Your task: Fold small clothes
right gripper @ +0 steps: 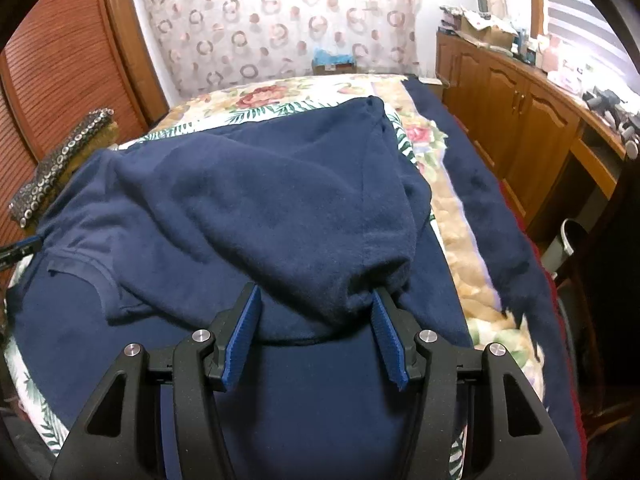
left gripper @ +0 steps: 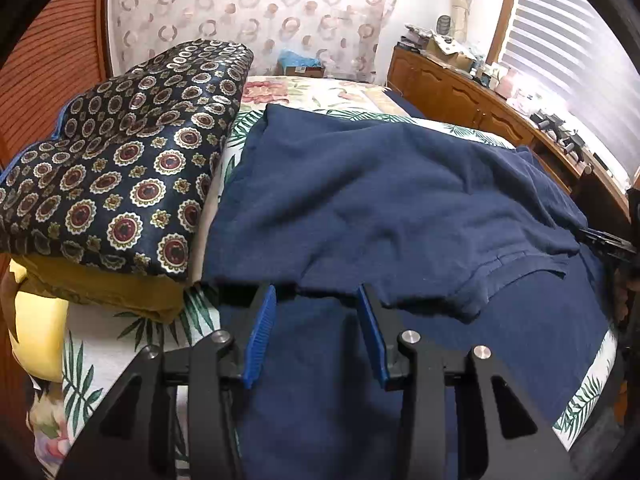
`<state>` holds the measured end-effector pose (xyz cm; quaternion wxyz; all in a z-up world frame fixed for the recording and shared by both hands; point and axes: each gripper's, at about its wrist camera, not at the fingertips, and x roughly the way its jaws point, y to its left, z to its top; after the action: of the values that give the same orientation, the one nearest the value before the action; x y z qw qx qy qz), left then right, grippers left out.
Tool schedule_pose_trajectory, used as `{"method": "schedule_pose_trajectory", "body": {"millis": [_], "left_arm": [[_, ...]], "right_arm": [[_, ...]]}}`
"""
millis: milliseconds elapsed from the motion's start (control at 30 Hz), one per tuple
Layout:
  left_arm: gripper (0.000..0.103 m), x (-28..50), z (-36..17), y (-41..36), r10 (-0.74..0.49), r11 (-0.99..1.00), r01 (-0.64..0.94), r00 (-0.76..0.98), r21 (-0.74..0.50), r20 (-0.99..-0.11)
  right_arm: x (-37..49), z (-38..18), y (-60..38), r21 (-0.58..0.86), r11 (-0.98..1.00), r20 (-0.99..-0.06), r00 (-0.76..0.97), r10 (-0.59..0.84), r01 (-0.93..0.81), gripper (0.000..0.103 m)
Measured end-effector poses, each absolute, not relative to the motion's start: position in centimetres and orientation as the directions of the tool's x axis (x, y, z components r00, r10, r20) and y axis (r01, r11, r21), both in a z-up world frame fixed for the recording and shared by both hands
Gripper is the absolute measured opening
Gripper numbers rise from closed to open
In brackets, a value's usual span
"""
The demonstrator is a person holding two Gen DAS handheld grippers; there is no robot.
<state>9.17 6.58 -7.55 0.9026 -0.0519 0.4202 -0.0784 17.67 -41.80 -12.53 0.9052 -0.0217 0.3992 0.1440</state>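
Note:
A navy blue shirt [left gripper: 380, 200] lies spread on the floral bedspread [left gripper: 92, 364], its far part folded back toward me over the near part. My left gripper [left gripper: 317, 290] is open, its blue fingertips at the folded edge with nothing clamped. In the right wrist view the same navy blue shirt [right gripper: 260, 208] has a bulging fold hanging between the fingers of my right gripper [right gripper: 316, 290], which is open; its right fingertip sits just under the cloth edge. The tip of the right gripper [left gripper: 608, 240] shows at the shirt's right side, and the tip of the left gripper [right gripper: 20, 246] at its left.
A stack of folded cloth, a dark medallion print [left gripper: 120, 168] over mustard fabric [left gripper: 108, 288], sits on the bed to the left. A wooden cabinet [right gripper: 520, 120] with clutter on top runs along the right. A dark blanket [right gripper: 492, 208] lies along the bed's right edge, beside a bin [right gripper: 568, 240].

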Motion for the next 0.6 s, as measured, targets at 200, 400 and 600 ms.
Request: {"method": "schedule_pose_trajectory", "body": {"millis": [200, 400, 600], "left_arm": [[0.04, 10.1, -7.2, 7.3, -0.194, 0.978, 0.073, 0.64, -0.193, -0.744], [0.04, 10.3, -7.9, 7.9, -0.197, 0.975, 0.041, 0.616, -0.219, -0.763], [0.04, 10.9, -7.9, 8.0, -0.201, 0.971, 0.022, 0.615, -0.238, -0.762]], "right_arm": [[17.6, -12.7, -42.0, 0.071, 0.958, -0.727, 0.643, 0.241, -0.279, 0.057], [17.4, -12.9, -41.6, 0.028, 0.961, -0.733, 0.648, 0.208, -0.276, 0.058], [17.5, -13.0, -41.1, 0.003, 0.962, -0.736, 0.651, 0.187, -0.273, 0.058]]}}
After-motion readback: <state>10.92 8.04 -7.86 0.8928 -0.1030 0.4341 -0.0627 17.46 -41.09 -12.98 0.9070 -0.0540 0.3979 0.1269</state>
